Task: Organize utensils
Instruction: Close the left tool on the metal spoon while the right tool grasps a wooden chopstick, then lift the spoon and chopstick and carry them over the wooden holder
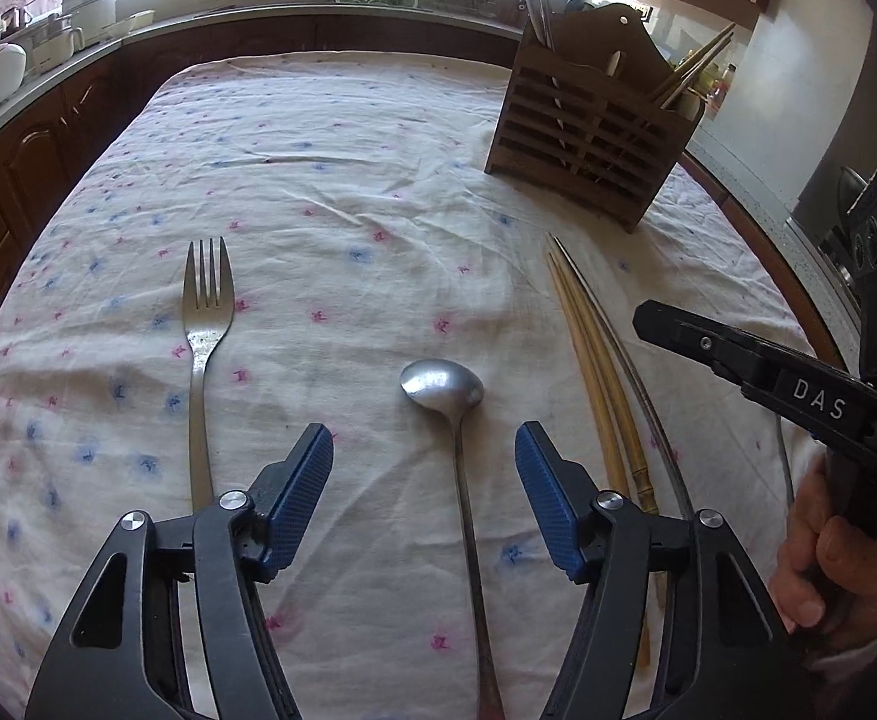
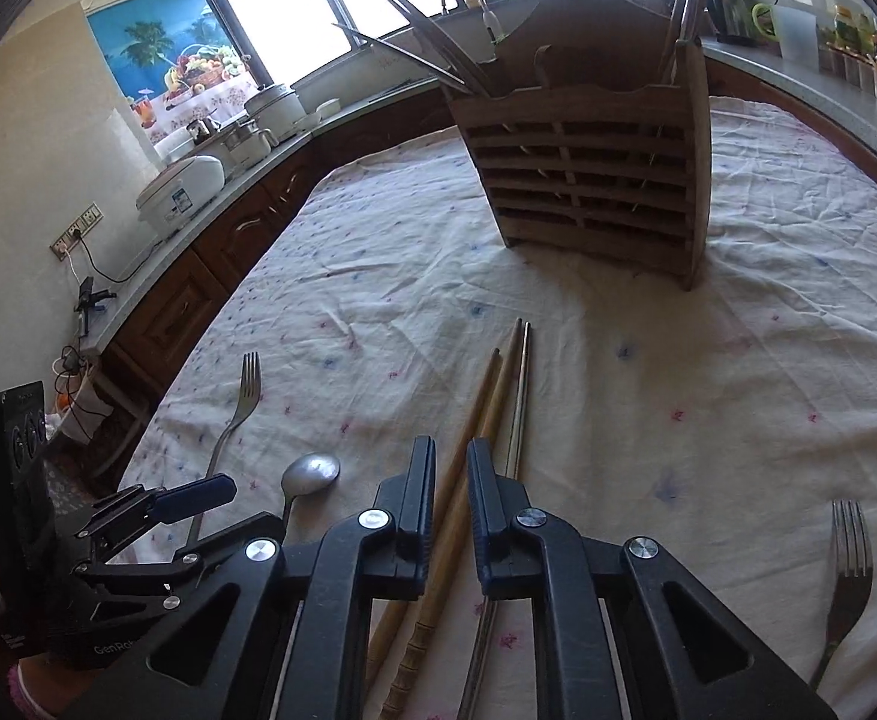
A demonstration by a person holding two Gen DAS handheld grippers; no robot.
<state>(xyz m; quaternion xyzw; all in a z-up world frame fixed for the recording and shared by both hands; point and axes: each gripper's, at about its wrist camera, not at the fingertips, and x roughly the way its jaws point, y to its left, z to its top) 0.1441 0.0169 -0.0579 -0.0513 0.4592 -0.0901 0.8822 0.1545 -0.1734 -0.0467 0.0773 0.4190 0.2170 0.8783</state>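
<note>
A wooden utensil holder stands at the far side of the cloth, with chopsticks and metal utensils in it. A fork, a metal spoon and bamboo chopsticks with a metal chopstick lie on the cloth. My left gripper is open above the spoon's handle. My right gripper has its jaws nearly closed around a bamboo chopstick; whether the pads touch it I cannot tell. A second fork lies at the right.
The table has a white flowered cloth. Kitchen counters with pots and a rice cooker run along the left and back. The right gripper's body shows at the right of the left wrist view.
</note>
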